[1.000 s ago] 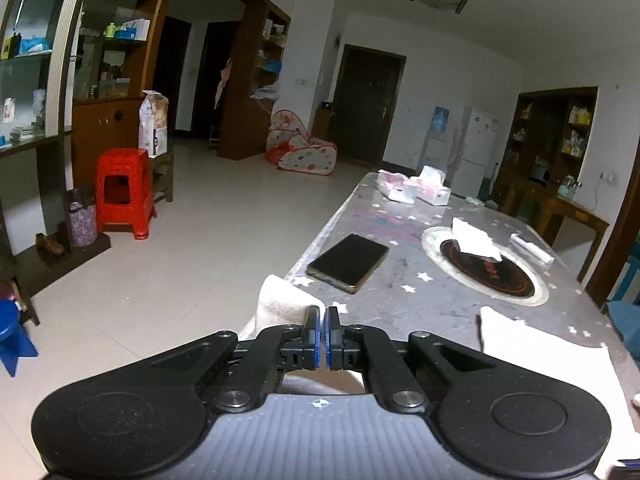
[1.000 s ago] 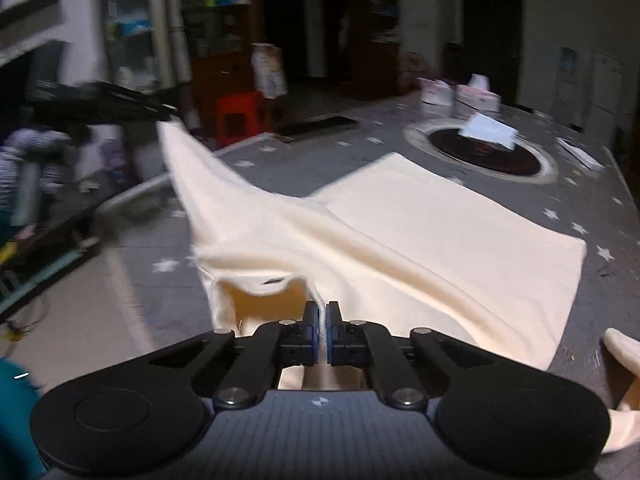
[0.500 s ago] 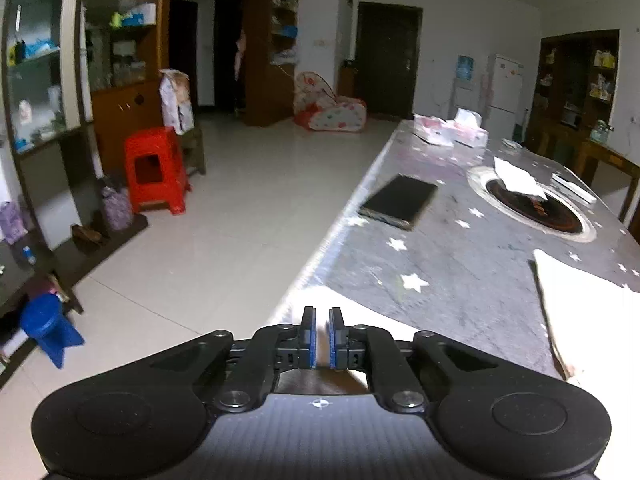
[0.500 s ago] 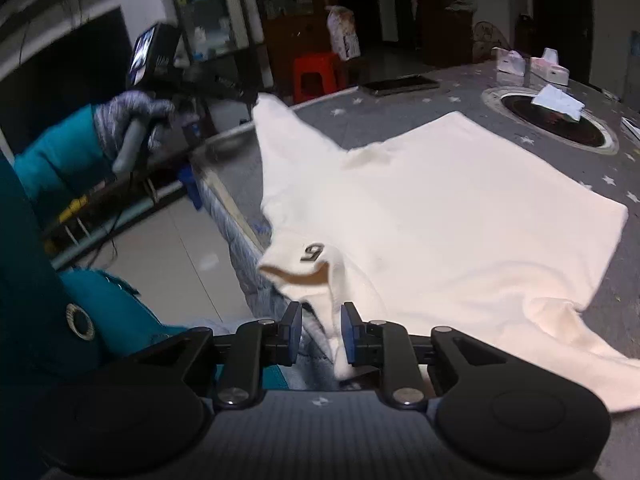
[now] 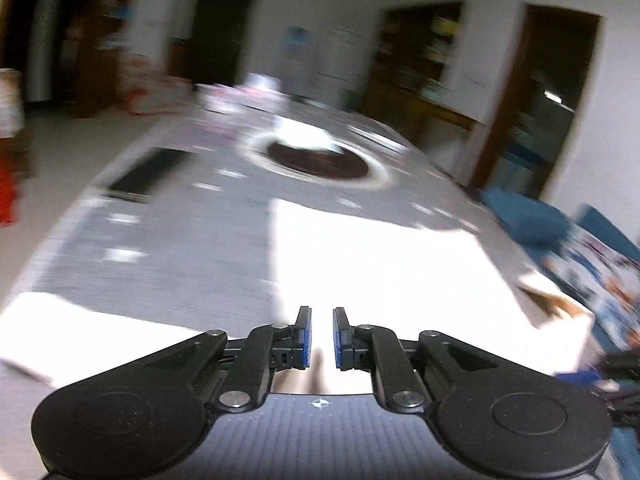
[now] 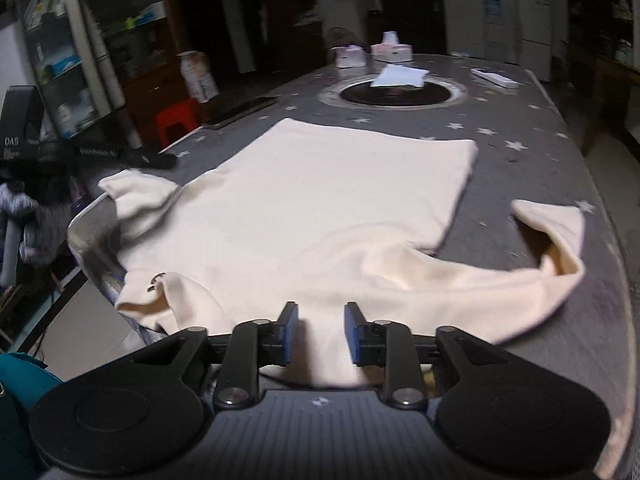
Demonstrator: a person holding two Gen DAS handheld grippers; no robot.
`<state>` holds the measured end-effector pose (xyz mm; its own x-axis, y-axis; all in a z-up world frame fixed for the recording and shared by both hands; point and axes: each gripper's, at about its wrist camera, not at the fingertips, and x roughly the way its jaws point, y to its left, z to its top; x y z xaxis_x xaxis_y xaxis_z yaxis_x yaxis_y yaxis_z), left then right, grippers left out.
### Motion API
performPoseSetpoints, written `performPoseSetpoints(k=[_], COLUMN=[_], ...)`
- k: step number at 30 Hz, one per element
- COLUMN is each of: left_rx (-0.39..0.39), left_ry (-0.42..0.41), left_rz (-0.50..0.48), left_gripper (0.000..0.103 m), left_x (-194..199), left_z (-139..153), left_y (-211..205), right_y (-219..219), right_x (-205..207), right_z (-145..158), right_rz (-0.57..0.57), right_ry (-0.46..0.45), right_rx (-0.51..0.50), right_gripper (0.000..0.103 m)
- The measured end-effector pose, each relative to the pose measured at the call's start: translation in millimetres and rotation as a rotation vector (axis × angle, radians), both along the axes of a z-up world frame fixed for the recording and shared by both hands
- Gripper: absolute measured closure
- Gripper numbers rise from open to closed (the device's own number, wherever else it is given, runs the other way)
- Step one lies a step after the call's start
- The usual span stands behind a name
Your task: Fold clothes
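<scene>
A cream short-sleeved shirt (image 6: 320, 208) lies spread flat on the grey star-patterned table (image 6: 540, 152). One sleeve (image 6: 136, 196) reaches the table's left edge and the other sleeve (image 6: 552, 240) curls up at the right. My right gripper (image 6: 320, 332) hovers open over the near edge of the shirt, with nothing between its pads. In the blurred left wrist view, my left gripper (image 5: 320, 338) is open by a small gap above the pale shirt (image 5: 380, 272), also holding nothing. Seen from the right wrist view, the left gripper (image 6: 120, 156) sits beside the left sleeve, held by a gloved hand (image 6: 24, 216).
A round dark hob (image 6: 400, 94) with a white paper on it is set into the table beyond the shirt. Tissue boxes (image 6: 390, 50) stand at the far end. A flat dark tablet (image 6: 240, 110) lies at the left edge. A red stool (image 6: 176, 120) stands on the floor.
Both grippers have opened and let go of the shirt, which was lifted at one corner and now lies flat. The left wrist view has swung right over the table.
</scene>
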<state>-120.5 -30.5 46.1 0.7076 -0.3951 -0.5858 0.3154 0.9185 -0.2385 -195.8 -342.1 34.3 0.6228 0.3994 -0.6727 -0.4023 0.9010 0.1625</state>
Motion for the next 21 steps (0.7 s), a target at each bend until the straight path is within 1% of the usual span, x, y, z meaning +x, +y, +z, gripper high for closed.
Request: performPoseSetpoints(k=[5, 8, 9, 11, 14, 15, 17, 21], left_rx=[-0.005, -0.004, 0.0, 0.006, 0.015, 0.018, 0.016, 0.008], left_ry=[0.023, 0.038, 0.048, 0.066, 0.068, 0.059, 0.058, 0.063], left_rz=[-0.221, -0.326, -0.351, -0.387, -0.418, -0.424, -0.425, -0.424], left_gripper=[0.083, 0.081, 0.081, 0.079, 0.067, 0.064, 0.061, 0.059], left_x=[-2, -11, -13, -20, -28, -31, -33, -36], left_z=[-13, -22, -25, -30, -35, -35, -36, -35], left_y=[-66, -95, -103, -113, -122, -123, -125, -124], right_y=[-16, -28, -32, -41, -50, -53, -59, -75], right_x=[-7, 4, 11, 26, 48, 53, 60, 56], right_z=[10, 16, 15, 7, -7, -11, -18, -26], right_rz=[-0.071, -0.145, -0.171, -0.231, -0.292, -0.317, -0.376, -0.496], right_ry=[-0.037, -0.096, -0.103, -0.088, -0.077, -0.08, -0.089, -0.133], right_rx=[0.006, 0.027, 0.04, 0.062, 0.067, 0.05, 0.006, -0.091], right_gripper=[0.07, 0.065, 0.065, 0.064, 0.064, 0.064, 0.064, 0.064])
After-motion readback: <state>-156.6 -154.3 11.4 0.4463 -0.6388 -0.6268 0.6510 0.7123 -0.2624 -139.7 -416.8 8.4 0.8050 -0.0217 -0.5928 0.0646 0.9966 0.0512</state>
